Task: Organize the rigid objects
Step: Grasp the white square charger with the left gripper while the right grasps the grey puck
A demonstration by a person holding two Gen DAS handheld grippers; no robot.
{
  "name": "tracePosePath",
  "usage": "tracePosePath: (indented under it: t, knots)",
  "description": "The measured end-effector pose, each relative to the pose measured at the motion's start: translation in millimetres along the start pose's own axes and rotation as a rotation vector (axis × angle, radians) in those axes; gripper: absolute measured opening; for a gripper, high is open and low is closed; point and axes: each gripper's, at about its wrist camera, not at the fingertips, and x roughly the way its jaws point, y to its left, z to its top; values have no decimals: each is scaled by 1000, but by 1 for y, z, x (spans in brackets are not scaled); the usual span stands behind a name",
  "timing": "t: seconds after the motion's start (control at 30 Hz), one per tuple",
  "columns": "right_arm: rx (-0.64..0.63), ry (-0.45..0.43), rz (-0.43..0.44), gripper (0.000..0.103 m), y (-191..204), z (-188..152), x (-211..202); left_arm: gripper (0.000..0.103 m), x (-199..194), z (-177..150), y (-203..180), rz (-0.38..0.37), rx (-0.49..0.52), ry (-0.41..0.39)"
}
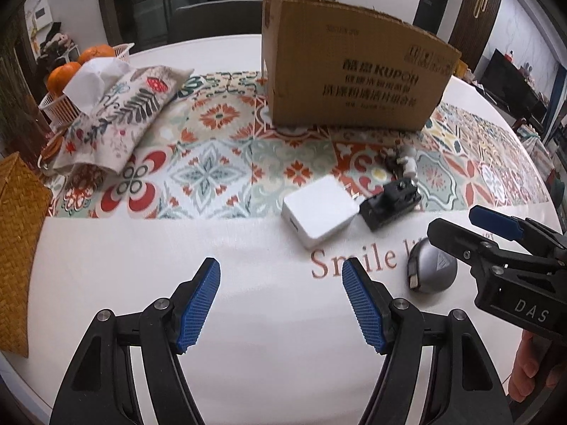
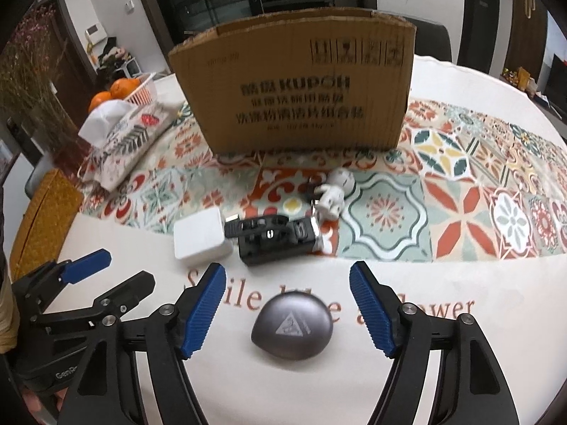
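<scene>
Right wrist view: the right tongs (image 2: 287,304) stand spread, straddling the rounded grey metallic teardrop-shaped case (image 2: 292,326) on the white counter (image 2: 460,347), untouched, its long axis crosswise. The left tongs (image 1: 280,301), also spread, sit farther off, empty.

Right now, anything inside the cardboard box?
Cannot tell. Both wrist views show only the outer printed wall of the cardboard box and its torn top edge; the interior is hidden. The white charger, black device and grey case lie outside, in front.
</scene>
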Motion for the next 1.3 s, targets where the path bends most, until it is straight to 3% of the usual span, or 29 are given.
tracePosePath:
  t: [0.33, 0.57, 0.83, 1.07, 1.3]
  knots:
    - [2, 64, -4, 74, 0, -24, 16, 71, 14, -14, 0, -17, 5, 32]
    - [4, 78, -16, 74, -2, -32, 22, 71, 21, -12, 0, -44, 46, -2]
    - [-13, 77, -66, 74, 7, -39, 29, 72, 32, 1, -5, -86, 217, -40]
    - [-18, 62, -125, 74, 14, -44, 35, 73, 44, 18, -19, -96, 447, -118]
    - [-23, 39, -166, 73, 19, -41, 39, 73, 59, 29, -26, -156, 540, -122]
